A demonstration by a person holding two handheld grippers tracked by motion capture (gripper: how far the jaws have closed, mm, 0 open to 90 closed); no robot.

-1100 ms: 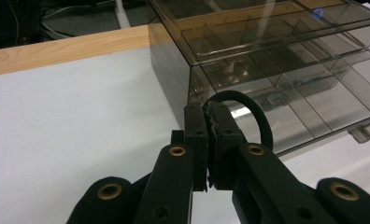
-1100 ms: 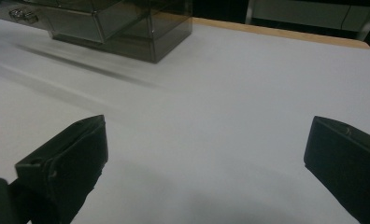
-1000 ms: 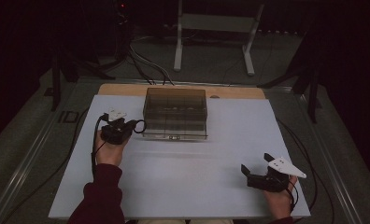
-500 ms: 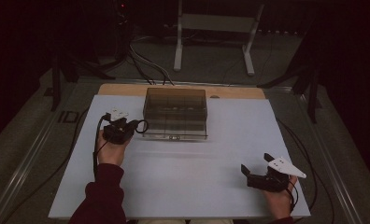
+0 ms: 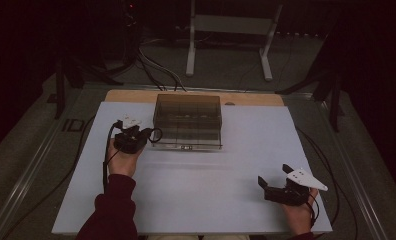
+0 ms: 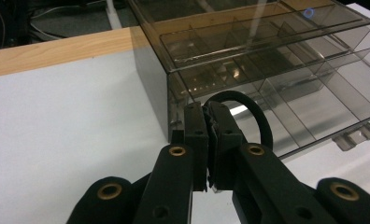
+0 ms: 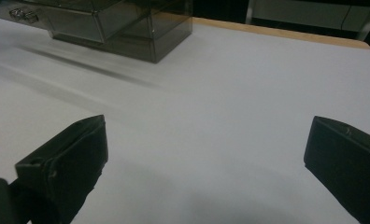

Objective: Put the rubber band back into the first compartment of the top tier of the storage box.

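While the left hand (image 5: 122,161) lies stretched forward on the white table (image 5: 196,200), its left gripper (image 5: 145,135) has its jaws pressed together on a thin black cable loop (image 6: 248,109). Just beyond and right of that claw sits the smoky clear plastic compartment box (image 5: 187,121). Well right, the right gripper (image 5: 275,176) rests low, jaws spread wide, holding nothing.

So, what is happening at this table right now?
A person sits at a white table with a hand-held gripper in each hand. The left hand-held gripper is shut on a black loop, perhaps a band or a cable, right beside the corner of a smoky clear plastic drawer box. One drawer of the box stands partly pulled out. The right hand-held gripper rests open on the table near the person, away from the box, holding nothing.
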